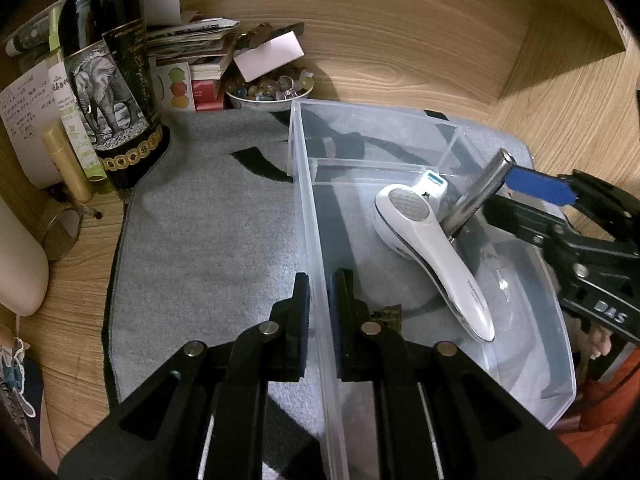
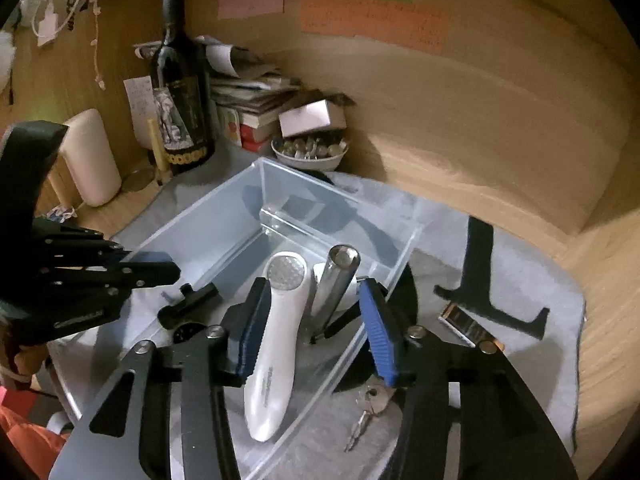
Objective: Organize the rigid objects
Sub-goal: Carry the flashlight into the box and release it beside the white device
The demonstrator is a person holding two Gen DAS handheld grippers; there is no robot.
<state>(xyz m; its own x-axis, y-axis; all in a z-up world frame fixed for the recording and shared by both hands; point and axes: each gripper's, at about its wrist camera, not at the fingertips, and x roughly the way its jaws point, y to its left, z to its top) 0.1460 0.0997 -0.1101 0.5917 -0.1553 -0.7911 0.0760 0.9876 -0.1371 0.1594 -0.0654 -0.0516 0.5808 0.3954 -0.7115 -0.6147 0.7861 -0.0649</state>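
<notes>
Steadying hold on the clear bin (image 1: 316,216) while I load it.
My left gripper (image 1: 319,296) pinches the bin wall; my right gripper (image 2: 316,320) hangs open above the white device (image 2: 276,336) and metal cylinder (image 2: 334,280) inside. I should withdraw straight up. Grey cloth (image 1: 208,232), wooden desk (image 1: 568,104).

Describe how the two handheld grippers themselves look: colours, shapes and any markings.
Both are angular black linkage frames joined by round silver pins. The left gripper has dark navy ribbed pads on its fingers. The right gripper has brighter blue ribbed pads, and white "DAS" lettering marks its body.
</notes>
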